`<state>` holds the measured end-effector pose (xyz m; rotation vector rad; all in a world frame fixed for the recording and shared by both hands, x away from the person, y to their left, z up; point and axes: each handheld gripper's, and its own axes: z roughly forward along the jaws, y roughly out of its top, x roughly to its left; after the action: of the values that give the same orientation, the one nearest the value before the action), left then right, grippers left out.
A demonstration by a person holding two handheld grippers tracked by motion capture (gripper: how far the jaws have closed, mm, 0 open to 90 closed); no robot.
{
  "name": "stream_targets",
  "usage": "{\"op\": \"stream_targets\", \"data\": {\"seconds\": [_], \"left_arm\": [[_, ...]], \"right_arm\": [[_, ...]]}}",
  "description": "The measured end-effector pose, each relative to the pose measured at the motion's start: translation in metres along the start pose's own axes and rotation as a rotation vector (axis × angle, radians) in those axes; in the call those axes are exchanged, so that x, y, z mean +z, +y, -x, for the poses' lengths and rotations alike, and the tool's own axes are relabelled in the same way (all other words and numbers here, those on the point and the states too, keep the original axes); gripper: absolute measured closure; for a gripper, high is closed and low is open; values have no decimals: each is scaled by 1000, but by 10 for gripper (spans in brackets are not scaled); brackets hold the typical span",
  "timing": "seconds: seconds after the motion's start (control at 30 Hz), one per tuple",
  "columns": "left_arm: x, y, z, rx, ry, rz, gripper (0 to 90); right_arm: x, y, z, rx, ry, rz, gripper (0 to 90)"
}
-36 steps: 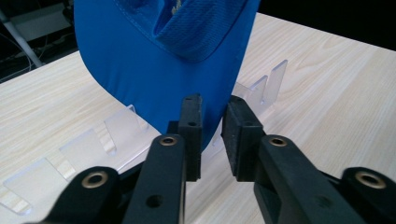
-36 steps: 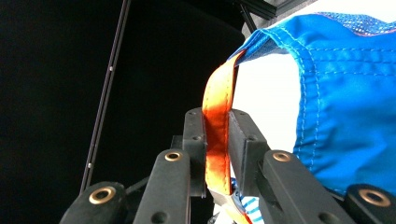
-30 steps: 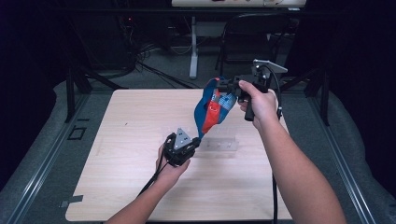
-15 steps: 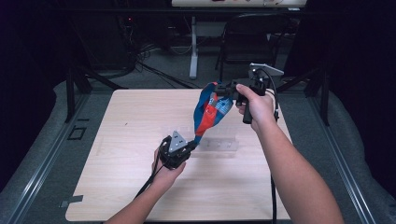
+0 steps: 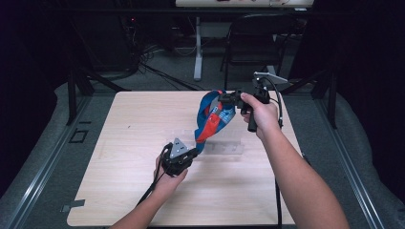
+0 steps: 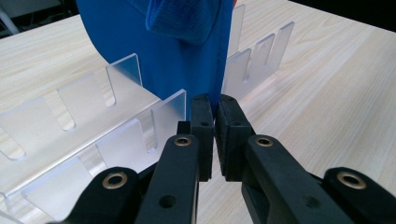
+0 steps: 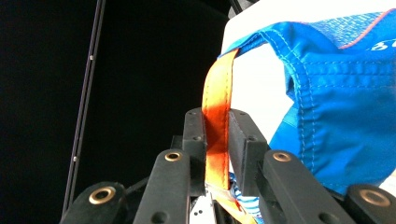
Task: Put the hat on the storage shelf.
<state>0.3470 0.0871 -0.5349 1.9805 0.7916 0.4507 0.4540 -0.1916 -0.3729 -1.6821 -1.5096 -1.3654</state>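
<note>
A blue fabric bag (image 5: 216, 116) with an orange strap hangs stretched between my two grippers above the table. My right gripper (image 5: 228, 99), held high at the back right, is shut on the orange strap (image 7: 217, 116). My left gripper (image 5: 195, 151), low near the table's middle, is shut on the bag's lower blue edge (image 6: 187, 60). A clear plastic rack (image 5: 224, 147) with upright dividers lies on the table just behind the left gripper; its slots (image 6: 126, 93) show close up.
The light wooden table (image 5: 124, 133) has open surface on its left and front. A black chair (image 5: 258, 43) and a white table leg (image 5: 197, 47) stand beyond the far edge. Metal rails (image 5: 38, 171) run along the floor at left.
My right gripper has risen slightly and pulled the bag tauter. My left gripper has stayed near the rack with the bag's lower edge in it.
</note>
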Motion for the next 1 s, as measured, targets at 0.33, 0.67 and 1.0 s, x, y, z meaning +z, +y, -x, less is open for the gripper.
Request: {"op": "stream_targets", "data": {"seconds": [0.33, 0.67, 1.0], "left_arm": [[1, -3, -1, -4, 0, -12, 861], [1, -3, -1, -5, 1, -17, 849], [-2, -7, -4, -31, 2, -20, 721]], "right_arm": [[0, 0, 7, 11, -1, 0, 779], [-2, 1, 9, 8, -8, 3, 779], [-3, 1, 11, 1, -13, 5, 775]]}}
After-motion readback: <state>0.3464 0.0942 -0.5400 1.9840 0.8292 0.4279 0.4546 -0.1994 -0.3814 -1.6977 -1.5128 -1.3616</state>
